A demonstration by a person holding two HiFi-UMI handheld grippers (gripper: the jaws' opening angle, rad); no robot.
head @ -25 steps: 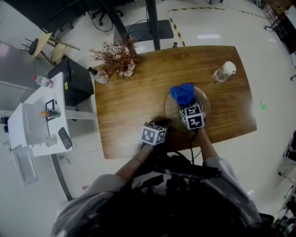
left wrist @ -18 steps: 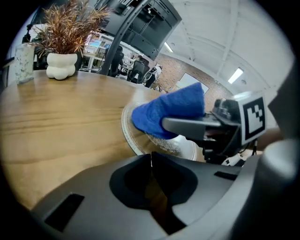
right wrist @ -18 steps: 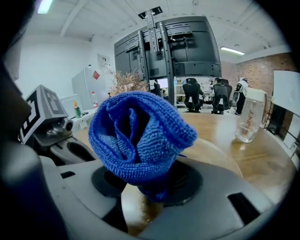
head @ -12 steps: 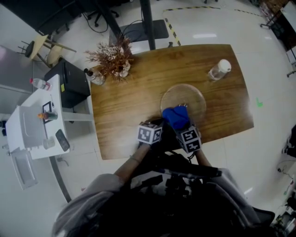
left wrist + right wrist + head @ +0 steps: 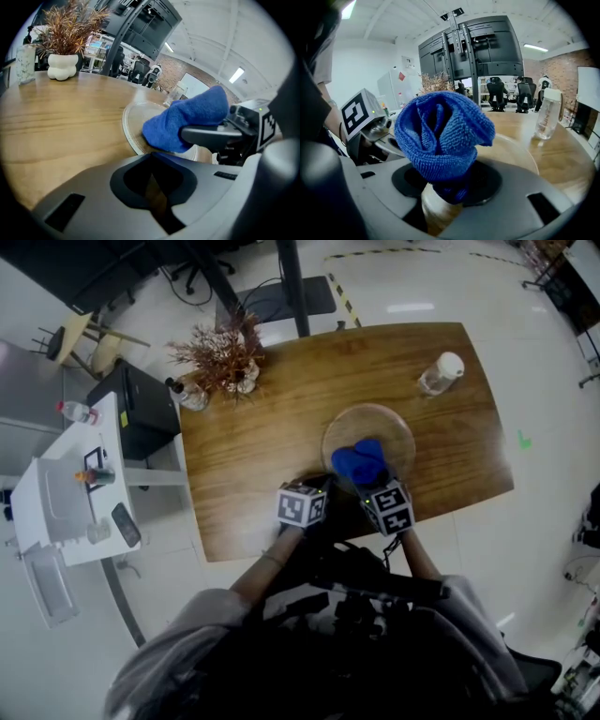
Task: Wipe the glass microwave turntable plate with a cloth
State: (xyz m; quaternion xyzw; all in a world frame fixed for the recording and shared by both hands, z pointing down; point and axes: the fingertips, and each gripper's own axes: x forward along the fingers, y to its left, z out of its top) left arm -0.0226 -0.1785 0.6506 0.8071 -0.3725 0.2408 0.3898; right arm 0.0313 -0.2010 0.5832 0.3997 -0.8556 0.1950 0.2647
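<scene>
The round glass turntable plate point(image 5: 394, 432) lies on the wooden table point(image 5: 253, 446). A bunched blue cloth point(image 5: 359, 461) rests on the plate's near part, and my right gripper point(image 5: 373, 486) is shut on it. In the right gripper view the cloth point(image 5: 440, 136) bulges up from between the jaws and hides most of the plate point(image 5: 511, 150). My left gripper point(image 5: 319, 488) sits at the plate's near-left rim; its jaws stand almost together with only a thin slit between them point(image 5: 153, 185). In that view the plate rim point(image 5: 131, 136) runs under the gripper, beside the cloth point(image 5: 187, 122).
A clear plastic bottle with a white cap point(image 5: 441, 373) stands at the table's far right. A dried plant in a white vase point(image 5: 223, 357) and a small glass bottle point(image 5: 187, 395) stand at the far left. A white side table point(image 5: 66, 493) and black box point(image 5: 145, 409) are left.
The right gripper pulled the cloth from the plate's far side to its near edge, then pushed it a little forward onto the plate. The left gripper stayed at the rim.
</scene>
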